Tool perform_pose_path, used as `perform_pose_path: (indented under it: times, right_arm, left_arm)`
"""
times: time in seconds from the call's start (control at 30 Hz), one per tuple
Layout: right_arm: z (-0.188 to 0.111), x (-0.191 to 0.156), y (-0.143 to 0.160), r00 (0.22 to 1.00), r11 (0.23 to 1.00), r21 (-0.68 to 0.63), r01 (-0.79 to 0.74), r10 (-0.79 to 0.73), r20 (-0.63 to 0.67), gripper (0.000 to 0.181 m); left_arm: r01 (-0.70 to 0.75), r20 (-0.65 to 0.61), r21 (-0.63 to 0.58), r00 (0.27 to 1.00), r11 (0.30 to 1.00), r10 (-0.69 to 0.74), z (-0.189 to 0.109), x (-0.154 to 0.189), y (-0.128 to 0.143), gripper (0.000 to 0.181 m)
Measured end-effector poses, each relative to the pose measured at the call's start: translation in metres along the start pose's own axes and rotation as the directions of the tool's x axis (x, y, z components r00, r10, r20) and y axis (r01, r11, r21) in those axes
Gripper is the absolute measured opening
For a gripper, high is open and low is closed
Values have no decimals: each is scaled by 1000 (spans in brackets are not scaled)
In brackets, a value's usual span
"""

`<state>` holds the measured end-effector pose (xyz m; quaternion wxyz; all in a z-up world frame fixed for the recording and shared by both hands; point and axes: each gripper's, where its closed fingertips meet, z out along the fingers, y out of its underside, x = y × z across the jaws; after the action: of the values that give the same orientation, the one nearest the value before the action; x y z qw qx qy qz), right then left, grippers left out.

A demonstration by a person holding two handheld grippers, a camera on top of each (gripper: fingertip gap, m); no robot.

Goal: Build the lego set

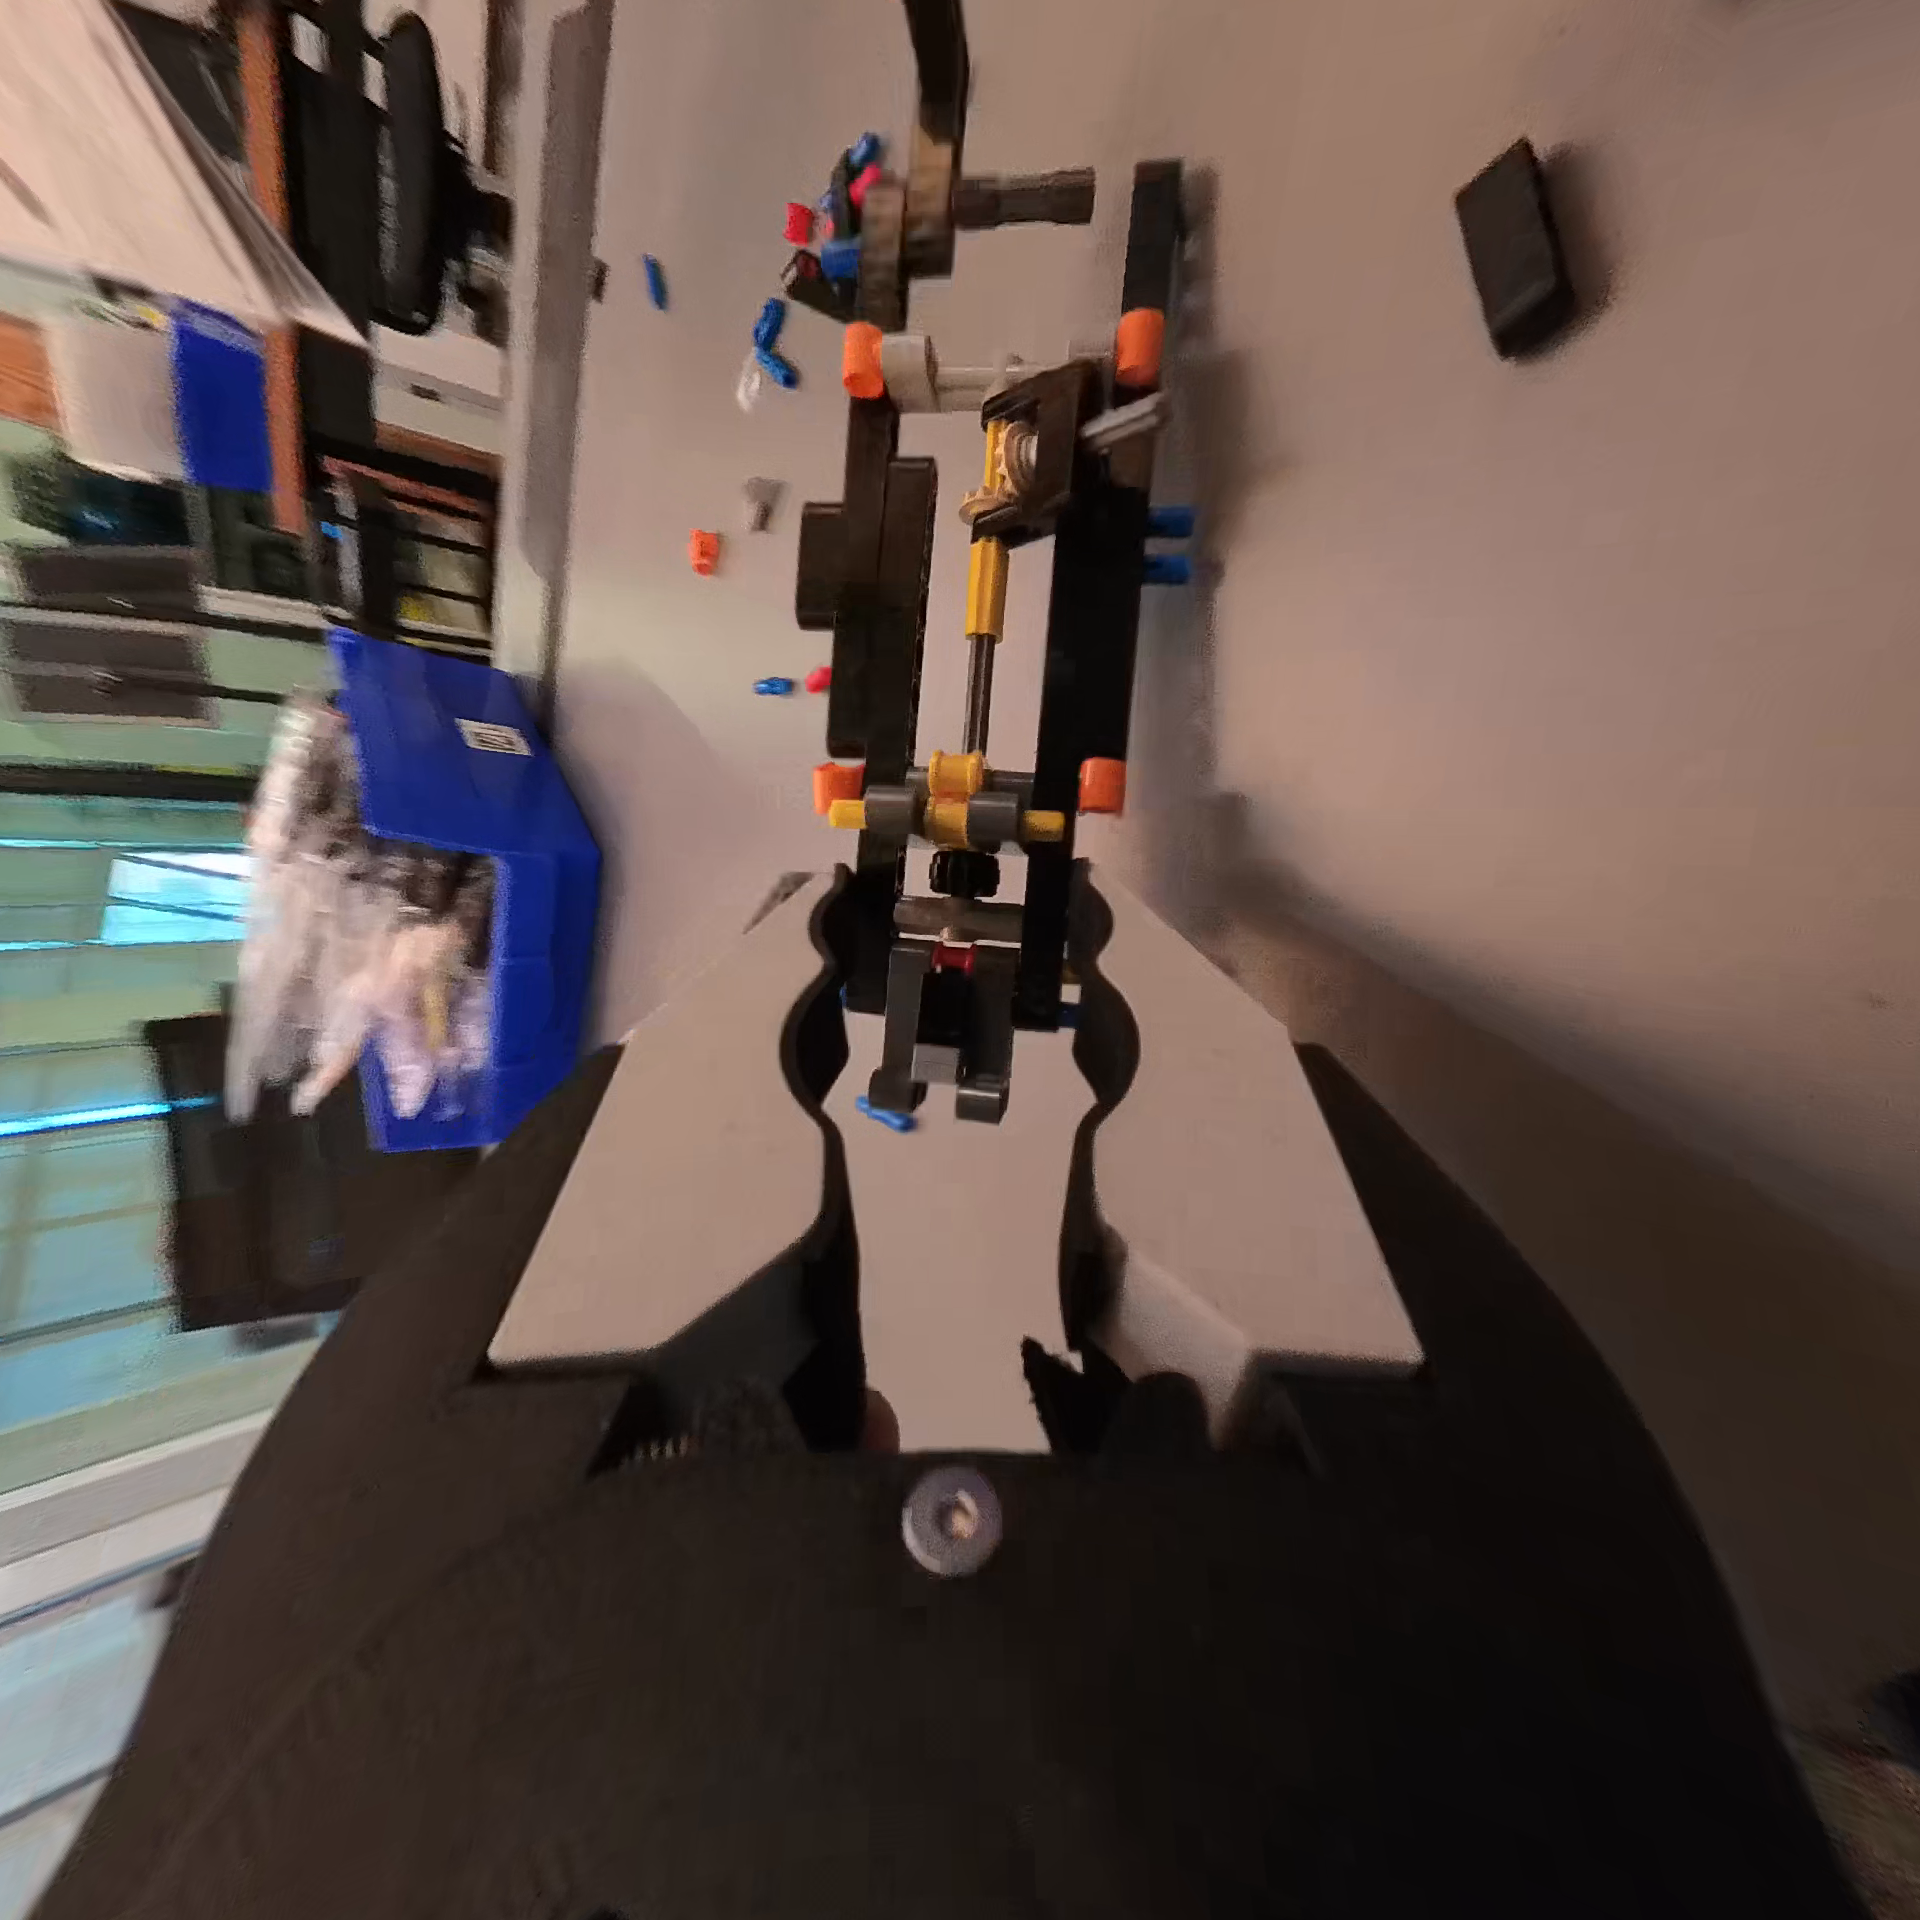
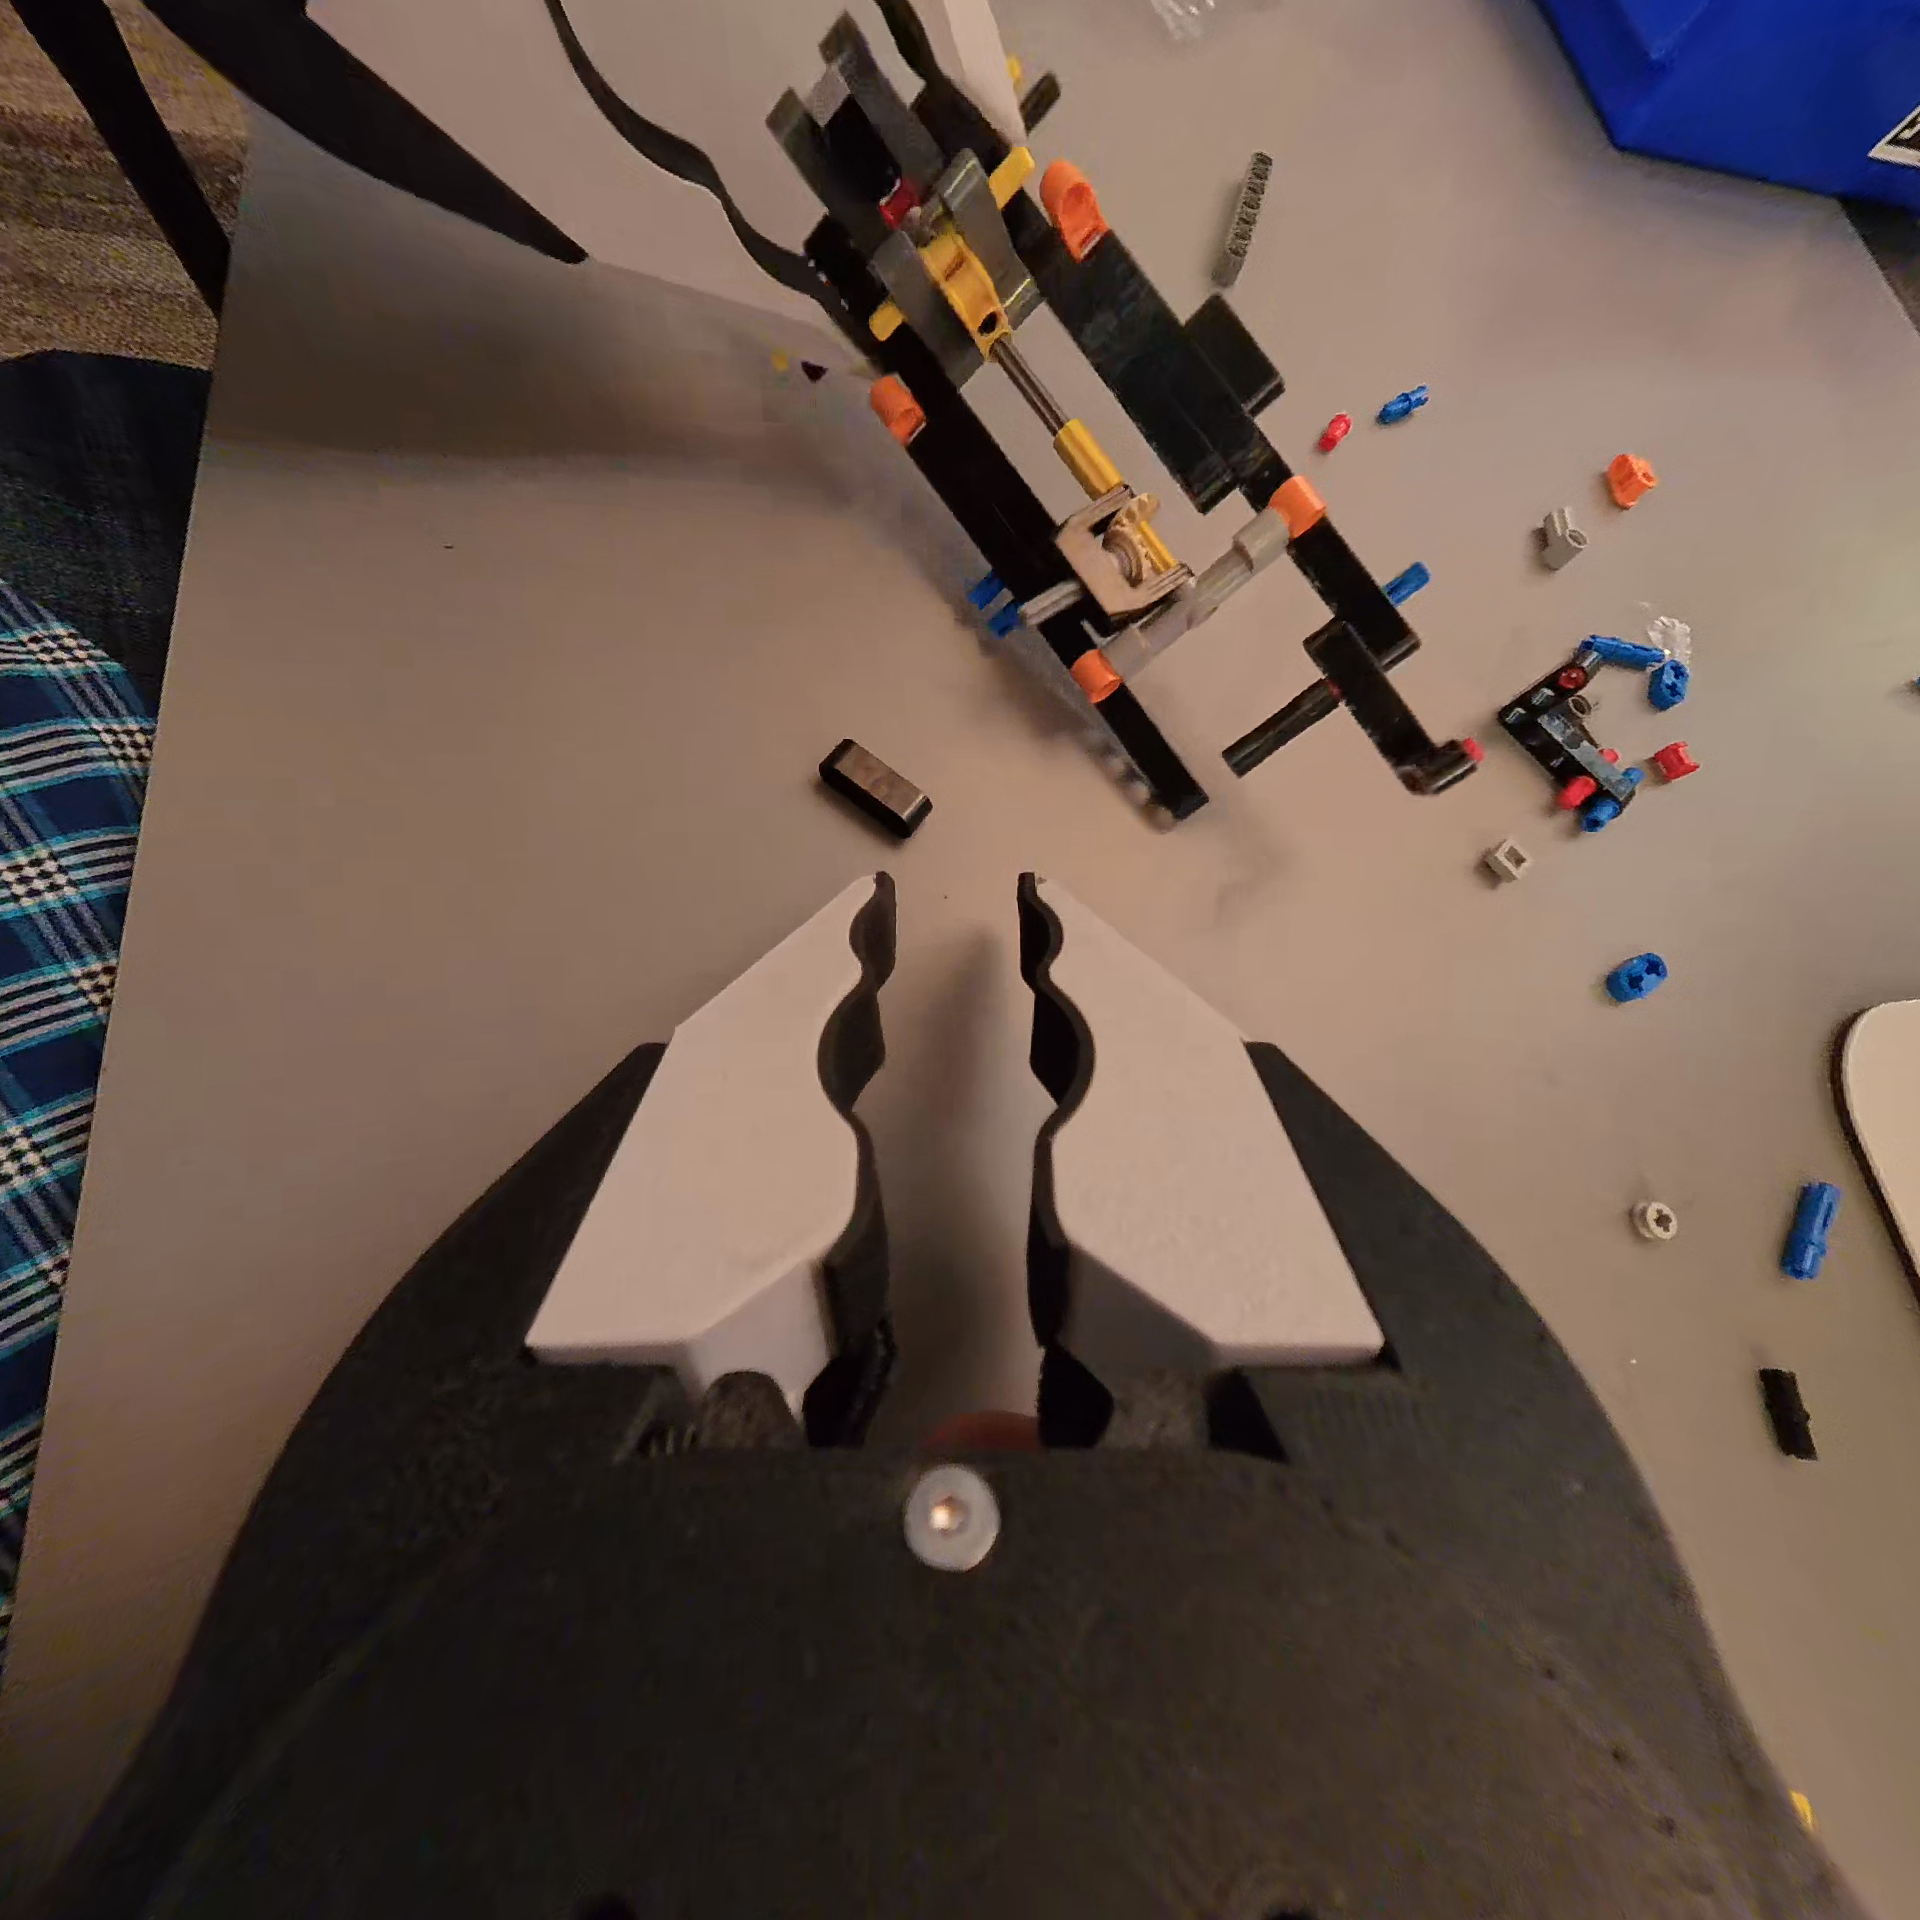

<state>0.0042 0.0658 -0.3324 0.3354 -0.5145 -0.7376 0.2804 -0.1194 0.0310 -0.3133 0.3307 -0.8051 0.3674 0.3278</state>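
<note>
A lego frame (image 1: 1081,623) of long black beams with orange connectors and a yellow shaft down its middle lies over the grey table. My left gripper (image 1: 961,914) is shut on its near end, one finger on each outer beam. In the right wrist view the frame (image 2: 1101,436) runs diagonally, with the left gripper's white fingers (image 2: 665,291) at its far end. My right gripper (image 2: 956,883) is open and empty, just short of the frame's near end. A small black brick (image 2: 875,788) lies just ahead and left of its tips, and also shows in the left wrist view (image 1: 1517,249).
Loose blue, red, orange and grey pieces (image 2: 1626,480) and a small black sub-assembly (image 2: 1548,727) lie right of the frame. A blue bin (image 2: 1745,94) stands at the back right, with bags beside it (image 1: 343,935). A white plate edge (image 2: 1886,1122) is at the right. The table edge (image 2: 208,623) is on the left. My hands' fingertips stand some 12 centimetres from each other.
</note>
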Motion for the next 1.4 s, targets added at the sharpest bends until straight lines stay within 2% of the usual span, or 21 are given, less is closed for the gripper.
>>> perform_pose_path:
  times: [0.03, 0.13, 0.2, 0.33, 0.43, 0.57, 0.67, 0.77, 0.93, 1.4]
  right_arm:
    - [0, 0, 0, 1000, 1000, -1, 0, 0, 2, 21]
    - [1, 0, 0, 1000, 1000, -3, -2, 2, 3, 21]
    - [0, -1, 0, 1000, 1000, -2, -3, 3, 7, 21]
    - [1, -1, 0, 1000, 1000, -3, -12, 12, 19, 21]
    - [0, -2, 0, 1000, 1000, 0, -14, 14, 26, 21]
    - [0, -3, -1, 1000, 1000, 3, -11, 11, 29, 21]
    - [0, -3, -1, 1000, 1000, 4, -9, 9, 30, 21]
    - [0, -3, -2, 999, 1000, 8, -11, 10, 32, 21]
    - [1, -4, -2, 999, 1000, 3, -6, 6, 39, 22]
    - [3, -6, -1, 999, 1000, -10, 2, -1, 53, 22]
  left_arm:
    - [44, -36, -3, 998, 999, -44, 0, 1, 1, 39]
    - [162, -131, -17, 978, 987, -163, 1, 4, 1, 39]
    - [274, -238, -39, 932, 961, -275, 0, 11, -2, 39]
    - [484, -404, -132, 771, 865, -492, -4, 22, -6, 38]
    - [595, -469, -207, 636, 776, -613, -7, 25, -8, 39]
    - [689, -525, -286, 469, 666, -710, -9, 26, -12, 39]
    - [724, -549, -320, 384, 611, -742, -10, 27, -14, 39]
    - [736, -557, -344, 340, 583, -758, -10, 30, -13, 39]
    - [748, -558, -358, 309, 559, -770, -10, 31, -13, 39]
    - [742, -559, -362, 312, 565, -768, -8, 32, -12, 39]
